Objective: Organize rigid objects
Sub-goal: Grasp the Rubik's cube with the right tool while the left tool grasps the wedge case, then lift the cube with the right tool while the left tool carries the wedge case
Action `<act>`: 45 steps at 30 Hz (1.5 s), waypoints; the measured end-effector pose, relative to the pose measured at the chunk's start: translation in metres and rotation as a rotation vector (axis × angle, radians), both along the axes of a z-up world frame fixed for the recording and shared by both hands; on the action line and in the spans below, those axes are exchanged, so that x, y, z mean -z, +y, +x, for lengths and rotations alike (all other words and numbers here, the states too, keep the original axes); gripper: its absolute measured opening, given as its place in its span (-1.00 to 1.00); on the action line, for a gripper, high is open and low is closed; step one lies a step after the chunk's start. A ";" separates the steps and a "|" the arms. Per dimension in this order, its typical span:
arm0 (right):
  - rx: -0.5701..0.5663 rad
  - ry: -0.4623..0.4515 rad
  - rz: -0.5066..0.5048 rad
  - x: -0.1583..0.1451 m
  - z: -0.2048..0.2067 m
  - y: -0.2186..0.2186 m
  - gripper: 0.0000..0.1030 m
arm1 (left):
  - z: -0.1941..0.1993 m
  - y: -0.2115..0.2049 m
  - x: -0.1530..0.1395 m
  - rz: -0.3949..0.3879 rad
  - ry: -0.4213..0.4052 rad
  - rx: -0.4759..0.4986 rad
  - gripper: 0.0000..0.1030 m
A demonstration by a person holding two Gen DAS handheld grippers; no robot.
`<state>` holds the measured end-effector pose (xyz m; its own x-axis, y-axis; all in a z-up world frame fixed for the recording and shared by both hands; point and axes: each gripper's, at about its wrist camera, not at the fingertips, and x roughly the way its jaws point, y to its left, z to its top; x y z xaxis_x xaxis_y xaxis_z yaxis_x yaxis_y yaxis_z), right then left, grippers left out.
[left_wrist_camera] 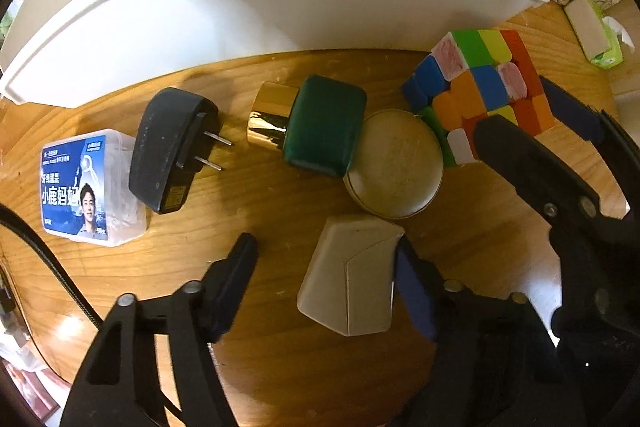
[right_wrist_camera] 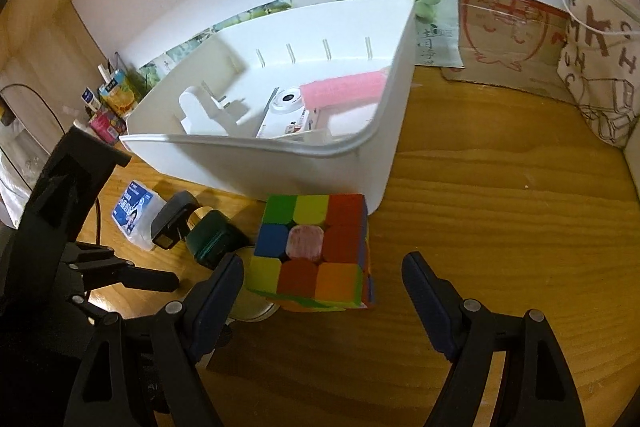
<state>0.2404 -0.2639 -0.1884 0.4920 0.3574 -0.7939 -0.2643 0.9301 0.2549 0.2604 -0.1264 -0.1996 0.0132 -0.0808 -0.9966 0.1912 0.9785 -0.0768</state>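
Observation:
In the left wrist view, an angular white block [left_wrist_camera: 348, 279] lies on the wooden table between the fingers of my left gripper [left_wrist_camera: 324, 267]. The right pad touches its edge; the left pad stands apart, so the gripper is open. Beyond it lie a round tin [left_wrist_camera: 396, 167], a green bottle with a gold cap [left_wrist_camera: 320, 127], a black plug adapter [left_wrist_camera: 172, 151] and a blue-labelled plastic box [left_wrist_camera: 92, 183]. A colour cube [right_wrist_camera: 316, 251] sits just ahead of my right gripper [right_wrist_camera: 324, 267], between its open fingers. The white bin [right_wrist_camera: 280, 155] stands behind.
The bin holds a pink roller [right_wrist_camera: 344, 87] and a white printed box [right_wrist_camera: 288, 107]. A green tissue pack [left_wrist_camera: 600, 35] lies far right. A printed cloth bag [right_wrist_camera: 592, 67] and cardboard [right_wrist_camera: 512, 39] line the back wall. Juice cartons [right_wrist_camera: 116, 95] stand left of the bin.

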 end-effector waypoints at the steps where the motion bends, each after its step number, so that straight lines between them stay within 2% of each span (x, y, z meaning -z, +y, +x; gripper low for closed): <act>1: -0.003 0.001 -0.003 0.000 0.001 0.001 0.59 | 0.000 0.001 -0.001 -0.003 0.003 -0.002 0.25; 4: -0.009 0.005 -0.009 0.000 0.003 0.007 0.56 | -0.001 0.005 -0.003 -0.006 0.006 -0.007 -0.07; 5: -0.010 0.004 -0.009 0.000 0.003 0.008 0.40 | -0.008 0.003 -0.006 -0.010 0.006 -0.011 -0.14; 6: -0.013 0.005 -0.009 0.000 0.004 0.010 0.30 | -0.012 0.006 -0.006 -0.017 0.008 -0.015 -0.14; 9: -0.005 0.007 -0.027 0.000 0.004 0.013 0.21 | -0.021 0.017 -0.004 -0.035 0.010 -0.026 -0.15; 21: 0.057 0.027 -0.046 -0.003 -0.013 0.017 0.20 | -0.056 0.061 -0.004 -0.078 0.014 -0.082 -0.15; 29: 0.071 0.017 -0.052 -0.012 -0.052 0.026 0.19 | -0.096 0.086 -0.016 -0.089 -0.023 -0.111 -0.15; 36: 0.027 -0.009 -0.046 -0.025 -0.092 0.040 0.11 | -0.131 0.113 -0.034 -0.091 -0.079 -0.164 -0.15; 45: -0.045 -0.109 -0.053 -0.053 -0.129 0.058 0.11 | -0.150 0.145 -0.078 -0.075 -0.191 -0.243 -0.15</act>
<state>0.1119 -0.2062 -0.1357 0.5610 0.3405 -0.7545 -0.3298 0.9280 0.1735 0.1103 0.0191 -0.1217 0.2270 -0.1254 -0.9658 -0.0294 0.9903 -0.1355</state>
